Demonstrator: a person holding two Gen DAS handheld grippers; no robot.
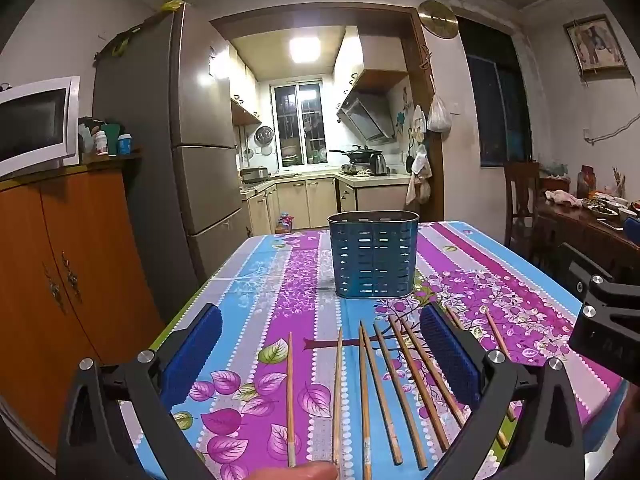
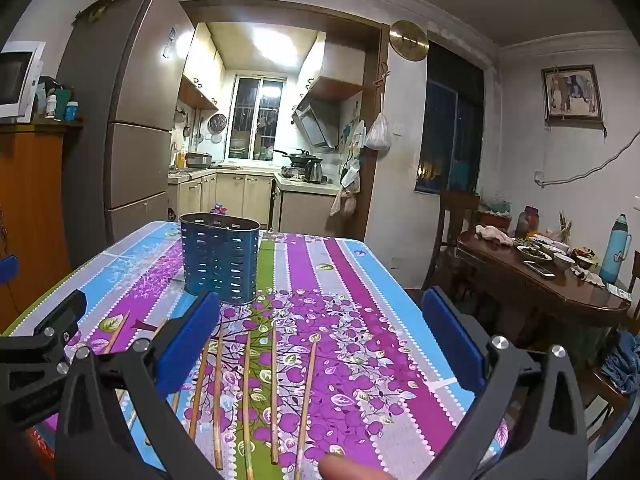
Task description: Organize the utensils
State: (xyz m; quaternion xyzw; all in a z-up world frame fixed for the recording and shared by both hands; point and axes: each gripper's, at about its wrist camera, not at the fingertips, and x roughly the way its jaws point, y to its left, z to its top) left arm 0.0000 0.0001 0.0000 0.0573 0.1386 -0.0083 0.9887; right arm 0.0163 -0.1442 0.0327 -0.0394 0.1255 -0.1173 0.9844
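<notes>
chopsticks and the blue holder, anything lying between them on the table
Nothing does. In the left wrist view, only bare tablecloth separates the chopsticks from the holder. The right wrist view shows the same gap.

chopsticks (image 1: 380, 392) on table (image 1: 500, 264), holder (image 1: 373, 254) behind

A blue perforated metal utensil holder (image 1: 373, 255), oval in outline with rows of slots in its wall, stands upright on the desk (image 1: 520, 280) with its mouth open upward. In front of it wooden chopsticks (image 1: 382, 388) lie flat and loose, fanned roughly side by side, most with their thin tips toward the holder, well apart from it.
</notes>
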